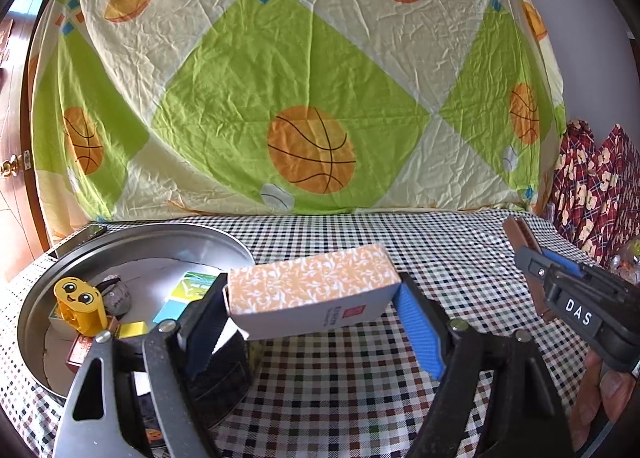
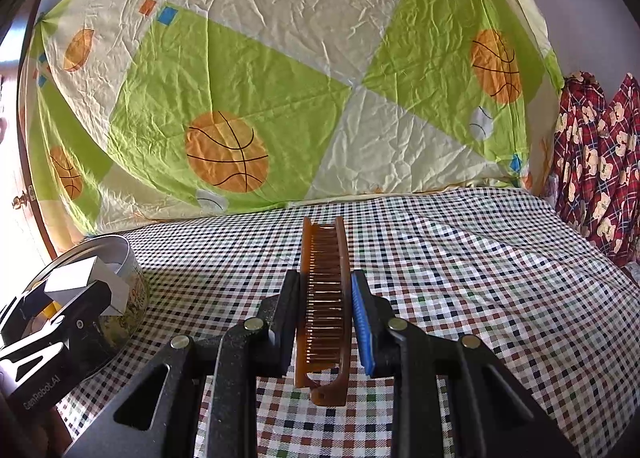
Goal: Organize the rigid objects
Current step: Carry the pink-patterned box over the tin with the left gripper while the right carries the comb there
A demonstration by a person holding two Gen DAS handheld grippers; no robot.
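My left gripper [image 1: 310, 310] is shut on an orange-patterned cardboard box [image 1: 312, 290], held by its two ends above the checkered tablecloth, just right of a round metal tin [image 1: 132, 242]. The tin holds a yellow smiling toy [image 1: 80, 304], a grey stone-like lump [image 1: 116, 294], a green-and-blue carton [image 1: 186, 292] and small boxes. My right gripper [image 2: 326, 314] is shut on a brown folding comb [image 2: 322, 298], which points away along the fingers above the cloth. That comb [image 1: 520, 236] and the right gripper's body show at the right of the left wrist view.
A checkered cloth [image 2: 460, 278] covers the table. A basketball-print sheet [image 1: 300, 78] hangs behind it. Red patterned fabric [image 2: 596, 162] lies at the right edge. A wooden door with a brass knob [image 1: 12, 166] stands at the far left. The left gripper and tin [image 2: 132, 286] show at left.
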